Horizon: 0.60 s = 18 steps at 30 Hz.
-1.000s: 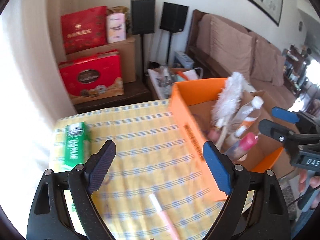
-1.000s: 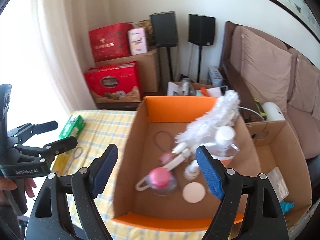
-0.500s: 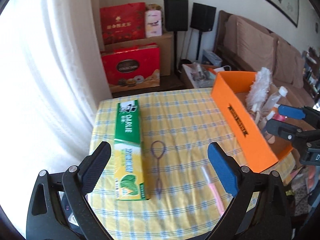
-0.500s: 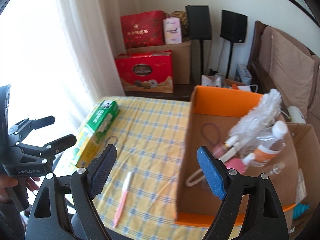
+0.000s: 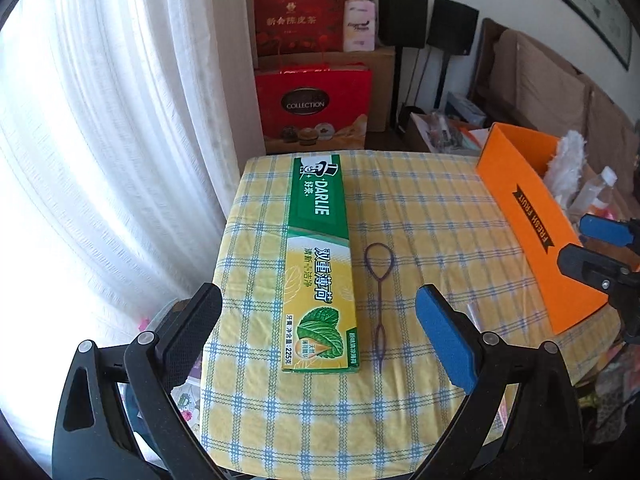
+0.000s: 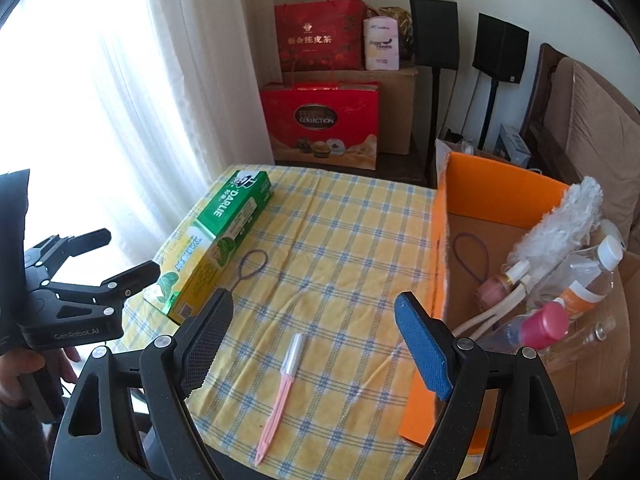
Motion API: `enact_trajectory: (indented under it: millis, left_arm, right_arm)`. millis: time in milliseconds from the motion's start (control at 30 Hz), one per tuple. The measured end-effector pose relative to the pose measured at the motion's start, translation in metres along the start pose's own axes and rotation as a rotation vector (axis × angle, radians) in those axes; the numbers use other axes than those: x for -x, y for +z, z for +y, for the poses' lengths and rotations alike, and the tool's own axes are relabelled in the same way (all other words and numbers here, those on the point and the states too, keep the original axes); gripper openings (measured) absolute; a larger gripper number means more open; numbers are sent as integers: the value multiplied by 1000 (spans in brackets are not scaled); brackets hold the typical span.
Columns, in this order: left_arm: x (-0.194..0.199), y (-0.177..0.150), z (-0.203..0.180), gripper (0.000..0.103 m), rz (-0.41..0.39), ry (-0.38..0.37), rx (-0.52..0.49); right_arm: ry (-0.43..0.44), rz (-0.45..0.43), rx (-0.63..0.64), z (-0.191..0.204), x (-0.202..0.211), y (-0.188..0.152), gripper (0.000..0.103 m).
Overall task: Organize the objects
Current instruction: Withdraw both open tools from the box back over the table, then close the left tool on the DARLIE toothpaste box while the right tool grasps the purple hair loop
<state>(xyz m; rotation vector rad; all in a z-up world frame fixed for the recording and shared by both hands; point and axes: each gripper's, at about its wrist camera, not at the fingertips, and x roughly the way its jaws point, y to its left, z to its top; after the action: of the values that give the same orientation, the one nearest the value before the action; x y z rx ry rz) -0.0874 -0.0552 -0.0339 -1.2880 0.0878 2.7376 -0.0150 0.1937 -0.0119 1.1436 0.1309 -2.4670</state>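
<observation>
A green and yellow toothpaste box [image 5: 320, 248] [image 6: 216, 248] lies lengthwise on the yellow checked tablecloth [image 6: 352, 240]. A thin purple hair loop tool [image 5: 379, 280] [image 6: 250, 266] lies just right of it. A pink razor-like stick [image 6: 280, 392] lies near the front edge. The orange box [image 5: 532, 232] [image 6: 436, 240] at the right holds a white duster [image 6: 560, 224], bottles [image 6: 588, 280] and another purple loop [image 6: 472, 256]. My left gripper [image 5: 316, 300] [image 6: 100, 256] hovers open above the toothpaste box. My right gripper [image 6: 314, 308] [image 5: 592, 248] hovers open above the stick, empty.
White curtains [image 5: 120, 120] hang at the left. Red gift bags [image 6: 320, 124] on and before a cardboard box [image 6: 400, 100], and two black speakers [image 6: 434, 32], stand behind the table. A brown sofa [image 6: 592, 120] is at the right. A hand [image 6: 16, 368] holds the left gripper.
Both views have swung left, away from the orange box and onto the tablecloth. The toothpaste box and loop tool now lie before the left gripper, the pink stick before the right. Both grippers sank.
</observation>
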Motion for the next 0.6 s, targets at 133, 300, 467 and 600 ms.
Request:
enact_trajectory:
  millis: [133,300,467,600]
  left_arm:
    - [-7,-2,7,100,7,-4,17]
    - [-16,-3,11,103,23,-12,23]
    - [-27,-3,10,103,38,-18,29]
    - [-39,-1,8,103,46,-13,33]
  right_arm:
    - [17,12,-19,4,-12,-1,87]
    - [49,42,-67,2,-29,-2,103]
    - [34,64,-65,5,-42,-2,102]
    - [10,70,-54,6,-51,-1,102]
